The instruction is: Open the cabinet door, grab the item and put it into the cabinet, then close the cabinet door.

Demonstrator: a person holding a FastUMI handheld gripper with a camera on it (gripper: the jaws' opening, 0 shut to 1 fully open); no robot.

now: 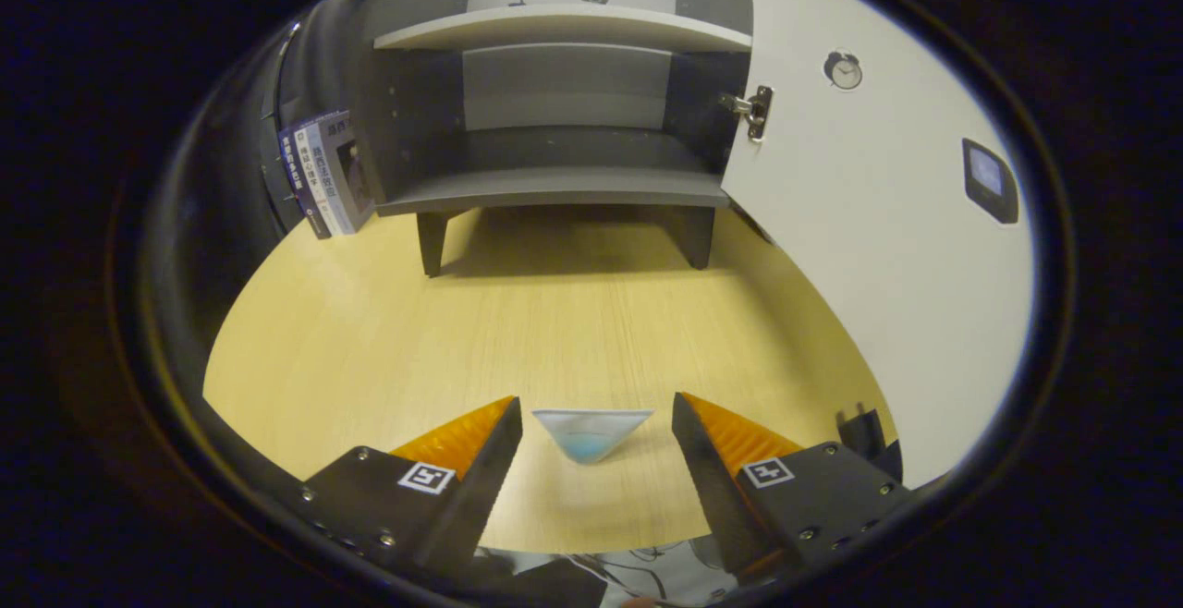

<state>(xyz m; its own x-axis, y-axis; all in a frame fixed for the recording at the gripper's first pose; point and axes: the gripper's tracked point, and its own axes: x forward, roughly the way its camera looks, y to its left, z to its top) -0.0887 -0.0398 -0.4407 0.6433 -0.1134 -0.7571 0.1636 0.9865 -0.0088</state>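
Between wide-open gripper [596, 423] fingers: triangular item [591, 432], untouched.

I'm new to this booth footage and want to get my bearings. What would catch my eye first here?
First, the grey cabinet standing open at the far end of the wooden table, its white door swung out to the right and its shelves bare. Next, the small triangular item with a bluish tint, lying between the fingers of the open gripper, neither finger touching it. A few books lean beside the cabinet's left wall.
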